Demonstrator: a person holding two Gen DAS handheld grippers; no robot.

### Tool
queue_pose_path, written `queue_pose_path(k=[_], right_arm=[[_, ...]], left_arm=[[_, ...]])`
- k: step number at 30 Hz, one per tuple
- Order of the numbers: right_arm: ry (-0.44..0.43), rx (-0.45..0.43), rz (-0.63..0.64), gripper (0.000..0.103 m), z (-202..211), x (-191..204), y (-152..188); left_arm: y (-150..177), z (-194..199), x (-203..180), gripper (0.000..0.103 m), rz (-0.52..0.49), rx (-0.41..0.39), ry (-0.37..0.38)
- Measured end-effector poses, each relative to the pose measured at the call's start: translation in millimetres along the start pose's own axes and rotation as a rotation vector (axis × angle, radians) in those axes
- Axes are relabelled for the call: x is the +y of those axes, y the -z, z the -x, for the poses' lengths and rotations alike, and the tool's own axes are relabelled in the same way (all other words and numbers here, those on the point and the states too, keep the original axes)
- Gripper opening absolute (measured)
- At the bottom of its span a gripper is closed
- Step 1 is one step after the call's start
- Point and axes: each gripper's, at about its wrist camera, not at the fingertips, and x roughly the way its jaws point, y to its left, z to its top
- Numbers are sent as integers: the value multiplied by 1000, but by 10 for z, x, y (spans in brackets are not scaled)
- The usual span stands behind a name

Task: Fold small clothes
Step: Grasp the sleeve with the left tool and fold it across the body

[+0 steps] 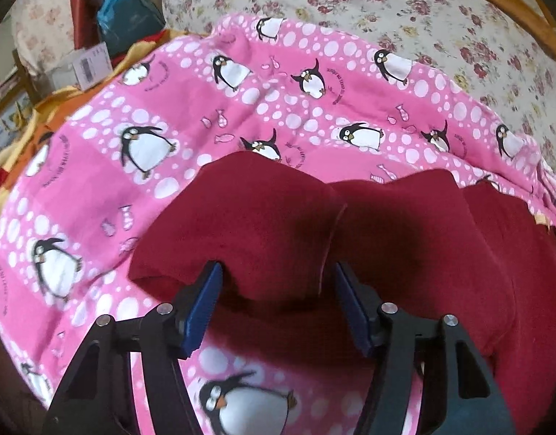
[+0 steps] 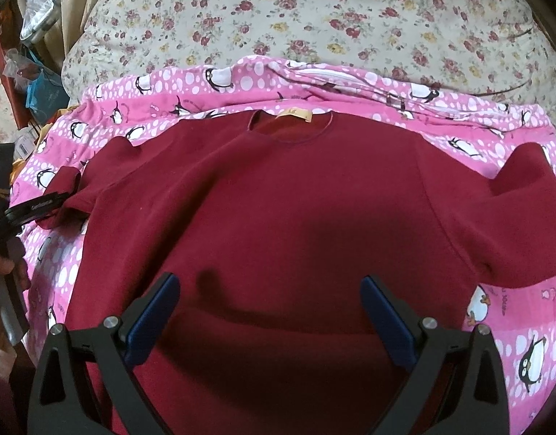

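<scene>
I have a dark red shirt (image 2: 278,199) spread flat, front up, on the pink penguin blanket (image 2: 513,326), and I place everything else by that shirt. Its neckline with the yellow tag (image 2: 294,114) points away from me, toward the floral bedcover (image 2: 314,18) that lies beyond the blanket's far edge.

My right tongs (image 2: 270,282) hang over the lower middle of the shirt's body with the two blue pads (image 2: 152,317) spread wide. Nothing sits between them, and I see their shadow falling on the cloth just beneath.

My left tongs (image 1: 276,270) are at the shirt's left sleeve (image 1: 241,224). The sleeve end is bunched up and raised off the blanket, and it sits between my blue pads (image 1: 201,308), which stand fairly wide apart. The left pad touches the fold of cloth; whether the right pad presses it I cannot tell, so I cannot say if I truly have hold of the sleeve. From the right-hand camera those same tongs (image 2: 49,195) show at the sleeve tip at the shirt's left edge.

The right sleeve (image 2: 524,181) lies out to the shirt's other side, its end curled upward. Left of the shirt, beyond the blanket, some bags (image 1: 125,18) and clutter are piled.
</scene>
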Motion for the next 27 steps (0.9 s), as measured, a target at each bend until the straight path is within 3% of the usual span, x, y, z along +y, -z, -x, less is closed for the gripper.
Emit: queue_pose_path(k=[5,7,8,10,12,19,24,27], right_arm=[[-1,6,-3,102,-18,1,6],[-3,4,-8,102,-14,-4,2],[-5,3,-11,102,-10,-7,1],[-10,2,-13,102,3,-8,0],[-15,1,-12,102,27,-12,5],[-19,-22,-50,102,181,-156,-23],[0,-65,-94,102,383,-391,-78],[17,-85,-128,102,520,-585,-82]], left_arm=[[-54,-113,37,31,18,18,25],[-76,-95,60,2,41,19,60],[-85,-55,81,0,61,16,74],[-98,60,119,0,97,2,118],[-111,249,105,0,108,-24,211],[-194,878,-211,0,63,-83,416],[-261,1275,-656,0,35,-86,590],[-251,1457,-1126,0,-26,-57,687]])
